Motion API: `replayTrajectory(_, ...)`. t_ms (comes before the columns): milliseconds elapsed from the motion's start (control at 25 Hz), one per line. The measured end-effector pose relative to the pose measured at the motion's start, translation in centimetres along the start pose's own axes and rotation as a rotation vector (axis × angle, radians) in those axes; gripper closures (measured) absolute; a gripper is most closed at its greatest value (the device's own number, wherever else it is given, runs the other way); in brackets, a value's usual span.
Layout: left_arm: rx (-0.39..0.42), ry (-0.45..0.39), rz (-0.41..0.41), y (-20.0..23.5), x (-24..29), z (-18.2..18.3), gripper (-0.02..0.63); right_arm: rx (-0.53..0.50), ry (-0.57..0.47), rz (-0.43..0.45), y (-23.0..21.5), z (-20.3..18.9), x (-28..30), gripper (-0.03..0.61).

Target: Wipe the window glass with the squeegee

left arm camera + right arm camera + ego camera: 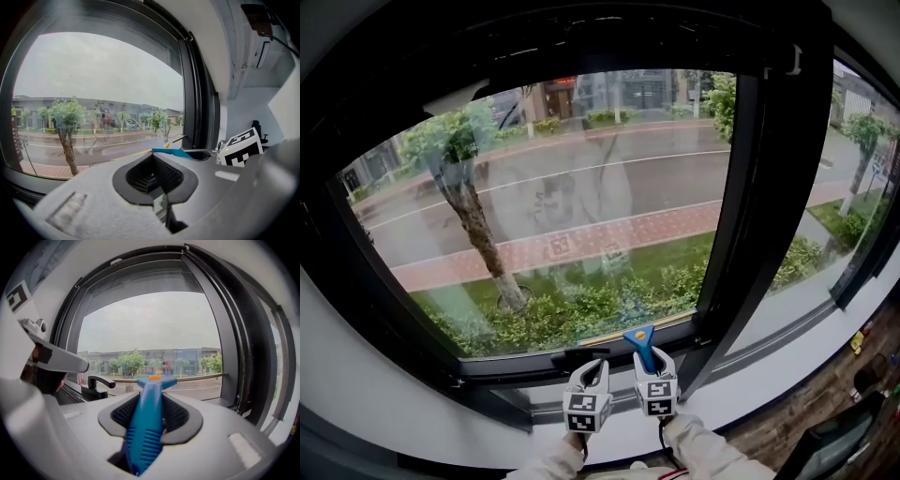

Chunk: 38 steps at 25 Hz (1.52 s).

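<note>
Pinching the squeegee (pixel 639 338), the right hand-held gripper (pixel 650 356) sits by the window glass (pixel 562 206) lower edge; the left hand-held gripper (pixel 592 367) is pressed together, empty.

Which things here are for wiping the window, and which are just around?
For the job:
blue plastic squeegee with orange tip, gripped in the right tool
large clear window glass

Just about:
black metal window handle
black office chair
left tool, holding nothing
</note>
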<state>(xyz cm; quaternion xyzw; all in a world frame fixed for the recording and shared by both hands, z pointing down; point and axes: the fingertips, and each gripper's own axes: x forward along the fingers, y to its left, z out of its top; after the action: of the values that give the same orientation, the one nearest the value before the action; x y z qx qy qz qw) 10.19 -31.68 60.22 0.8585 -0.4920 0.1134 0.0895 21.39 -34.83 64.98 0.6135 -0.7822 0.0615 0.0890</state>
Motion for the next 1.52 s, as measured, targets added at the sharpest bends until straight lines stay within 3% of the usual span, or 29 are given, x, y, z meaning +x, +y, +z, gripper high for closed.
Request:
replayTrajectory(440,0.025,-0.037,0.068,1.0,-1.6,1.4,0.612,0.010,-0.114,0.043,1.5,5.3,-3.3,0.431)
replayTrajectory(680,0.077,-0.083,0.118,3.3,-4.9,4.1,0.612,0.075,-0.162,0.063,2.3,8.7,-4.2,0.431)
replayTrajectory(840,0.093,-0.086,0.139,5.4,-7.7,5.4,0.612,0.043,-0.216,0.075,4.8,10.9,-4.9,0.431)
replayTrajectory(1000,0.068,-0.120,0.159,9.0,-11.5,7.5,0.613,0.028,-0.266,0.080,9.2,14.1,-5.5,0.431)
replayTrajectory(1280,0.118,-0.133,0.175,18.0,-21.3,11.2,0.613,-0.008,-0.340,0.075,21.4,20.8,-5.1,0.431)
replayTrajectory(1520,0.152,-0.247,0.203,24.9,-28.2,17.8,0.612,0.000,-0.458,0.078,30.7,29.6,-5.4,0.431)
